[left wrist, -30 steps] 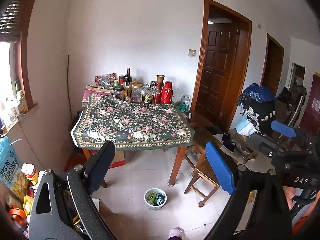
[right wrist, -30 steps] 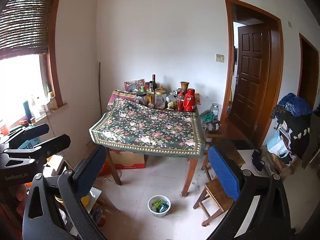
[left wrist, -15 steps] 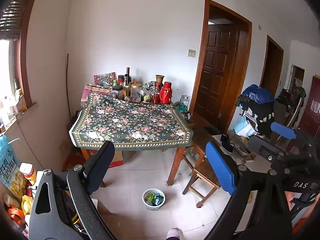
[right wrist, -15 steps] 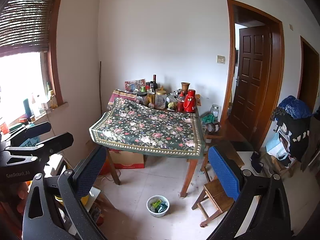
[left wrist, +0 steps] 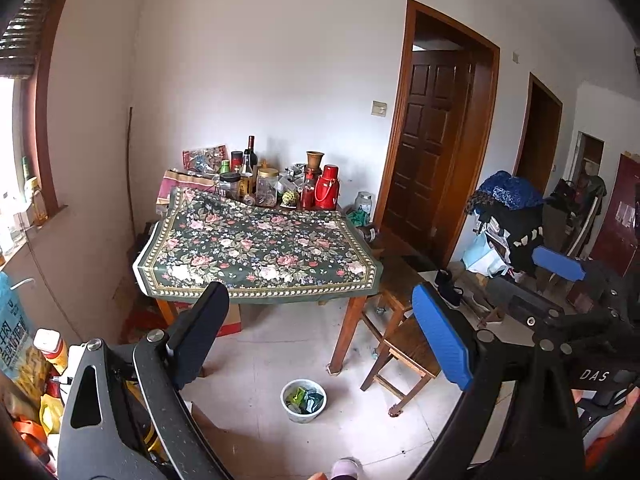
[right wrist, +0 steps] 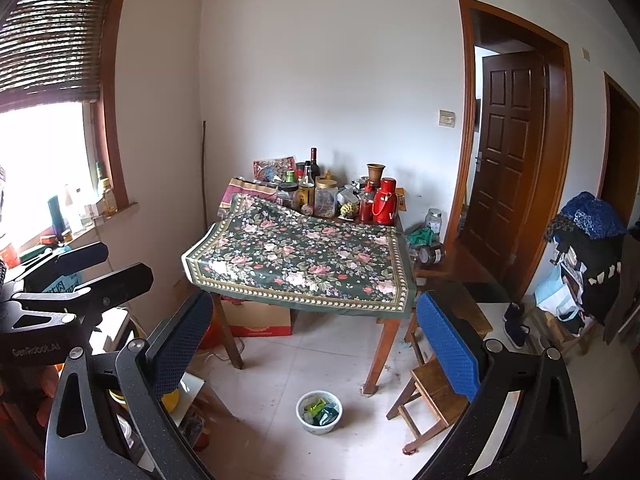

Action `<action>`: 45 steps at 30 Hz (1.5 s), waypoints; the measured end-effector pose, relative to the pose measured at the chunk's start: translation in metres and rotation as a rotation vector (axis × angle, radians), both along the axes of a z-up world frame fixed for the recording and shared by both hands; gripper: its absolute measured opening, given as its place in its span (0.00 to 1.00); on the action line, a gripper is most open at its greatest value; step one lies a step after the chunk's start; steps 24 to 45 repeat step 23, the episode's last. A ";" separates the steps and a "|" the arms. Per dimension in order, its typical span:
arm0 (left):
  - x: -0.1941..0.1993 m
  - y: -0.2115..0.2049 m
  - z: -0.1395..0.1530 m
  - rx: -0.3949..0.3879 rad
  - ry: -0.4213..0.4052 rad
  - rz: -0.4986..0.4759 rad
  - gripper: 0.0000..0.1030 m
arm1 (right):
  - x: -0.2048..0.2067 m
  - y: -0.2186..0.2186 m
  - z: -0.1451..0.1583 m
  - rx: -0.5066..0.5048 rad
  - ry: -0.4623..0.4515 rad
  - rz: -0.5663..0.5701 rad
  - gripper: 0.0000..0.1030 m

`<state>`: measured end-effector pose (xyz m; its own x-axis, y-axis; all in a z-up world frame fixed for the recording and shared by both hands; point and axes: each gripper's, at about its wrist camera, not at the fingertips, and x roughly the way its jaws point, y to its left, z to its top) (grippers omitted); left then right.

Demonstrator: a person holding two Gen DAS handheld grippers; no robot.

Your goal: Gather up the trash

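I hold both grippers up in the air, facing a room with white walls. My left gripper [left wrist: 320, 336] has its fingers spread wide with nothing between them. My right gripper [right wrist: 316, 344] is spread just as wide and also holds nothing. In the left view the right gripper shows at the far right edge; in the right view the left gripper shows at the far left edge.

Ahead stands a table [left wrist: 352, 336] under a dark floral cloth [left wrist: 260, 252]. The near part of the cloth is bare. Along the far edge, against the wall, stand bottles, jars [left wrist: 267, 187] and a red flask [left wrist: 327, 188].

On the tiled floor, just in front of the table's near right leg, sits a small white bowl [right wrist: 319, 411] with green and dark wrappers [right wrist: 320, 410] inside. It lies low between my fingers in both views, well apart from them.

A low wooden stool [right wrist: 430, 394] stands to the right of the bowl. A brown door [right wrist: 508, 160] stands open beyond the table. A window [right wrist: 40, 168] with a rolled blind is on the left wall.
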<state>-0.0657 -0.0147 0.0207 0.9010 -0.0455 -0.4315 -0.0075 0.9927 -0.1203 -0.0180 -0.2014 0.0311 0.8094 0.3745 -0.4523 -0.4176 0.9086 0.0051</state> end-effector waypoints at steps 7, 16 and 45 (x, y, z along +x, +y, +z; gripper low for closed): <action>0.001 0.001 0.002 -0.007 -0.001 -0.012 0.90 | 0.001 0.000 0.001 0.005 0.000 0.000 0.98; 0.006 0.000 0.001 -0.005 0.013 -0.019 0.90 | 0.008 -0.002 0.000 0.010 0.014 -0.001 0.98; 0.021 0.000 -0.002 -0.008 0.035 -0.023 0.90 | 0.025 -0.003 -0.002 0.015 0.034 -0.009 0.98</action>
